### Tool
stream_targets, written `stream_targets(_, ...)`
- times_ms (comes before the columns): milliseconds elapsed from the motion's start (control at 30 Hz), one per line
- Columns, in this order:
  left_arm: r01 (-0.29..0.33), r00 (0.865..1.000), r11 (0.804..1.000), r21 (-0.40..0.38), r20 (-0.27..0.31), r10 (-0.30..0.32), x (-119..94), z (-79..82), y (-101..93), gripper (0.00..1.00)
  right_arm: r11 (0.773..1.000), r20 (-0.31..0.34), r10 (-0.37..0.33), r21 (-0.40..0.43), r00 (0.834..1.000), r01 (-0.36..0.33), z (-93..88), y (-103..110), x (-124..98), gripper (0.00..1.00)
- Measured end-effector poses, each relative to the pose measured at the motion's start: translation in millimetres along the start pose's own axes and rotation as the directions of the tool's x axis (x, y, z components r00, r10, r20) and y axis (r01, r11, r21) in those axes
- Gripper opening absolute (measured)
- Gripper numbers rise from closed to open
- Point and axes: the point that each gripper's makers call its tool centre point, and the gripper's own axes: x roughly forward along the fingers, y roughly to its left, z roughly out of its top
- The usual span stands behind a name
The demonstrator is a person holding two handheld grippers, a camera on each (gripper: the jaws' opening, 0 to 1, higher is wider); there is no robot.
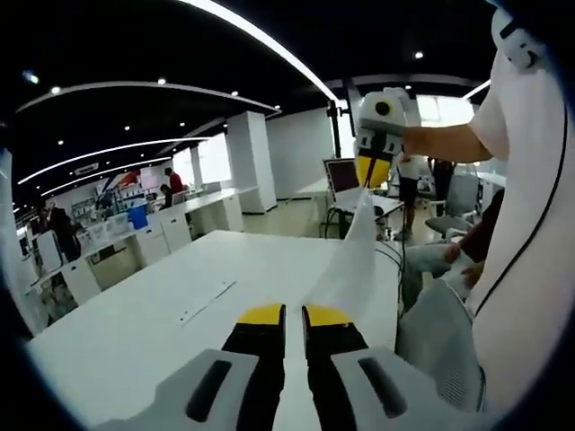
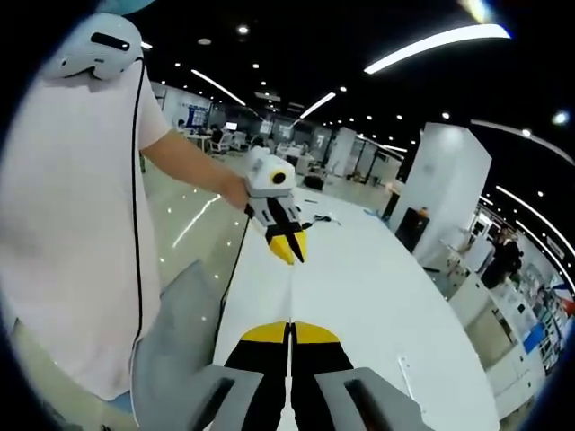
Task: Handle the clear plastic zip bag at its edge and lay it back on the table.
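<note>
The clear plastic zip bag (image 1: 346, 260) hangs stretched above the white table (image 1: 180, 296), held at its two ends. In the left gripper view, my left gripper (image 1: 294, 314) is shut on the near end of the bag. My right gripper (image 1: 368, 175) pinches the far end, higher up. In the right gripper view the bag (image 2: 292, 292) shows edge-on as a thin pale strip. It runs from my right gripper (image 2: 289, 332), shut on it, to my left gripper (image 2: 289, 251) over the table (image 2: 386, 278).
A person in a pale shirt (image 2: 72, 224) stands at the table's side beside a grey chair (image 1: 440, 341). A thin flat strip (image 1: 207, 303) lies on the table. Small dark items (image 2: 322, 218) sit at its far end. Office desks and a white pillar (image 2: 440, 189) stand beyond.
</note>
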Motion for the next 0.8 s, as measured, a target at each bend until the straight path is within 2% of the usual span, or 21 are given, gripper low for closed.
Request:
stream_targets(233, 0.029, 1.000, 1.000, -0.003, 0.010, -0.029, 1, 1.2, -6.3, 0.00, 1.000, -0.005, -0.001, 0.003, 1.000, 0.001, -1.8, 1, -2, 0.00)
stream_targets(533, 0.055, 0.998, 0.998, -0.017, 0.012, -0.055, 0, 1.4, -13.7, 0.00, 1.000, -0.011, -0.012, 0.014, 1.000, 0.012, -6.5, -3, -5, 0.00)
stream_targets(633, 0.073, 0.997, 0.996, -0.054, 0.023, -0.072, -2, 5.7, -17.6, 0.00, 1.000, -0.013, -0.020, 0.020, 1.000, 0.020, -9.2, -6, -6, 0.00)
stream_targets(800, 0.076, 0.997, 0.995, -0.063, 0.028, -0.075, -4, 13.1, -20.3, 0.00, 0.999, -0.026, -0.031, 0.042, 0.999, 0.032, -18.1, -10, -7, 0.00)
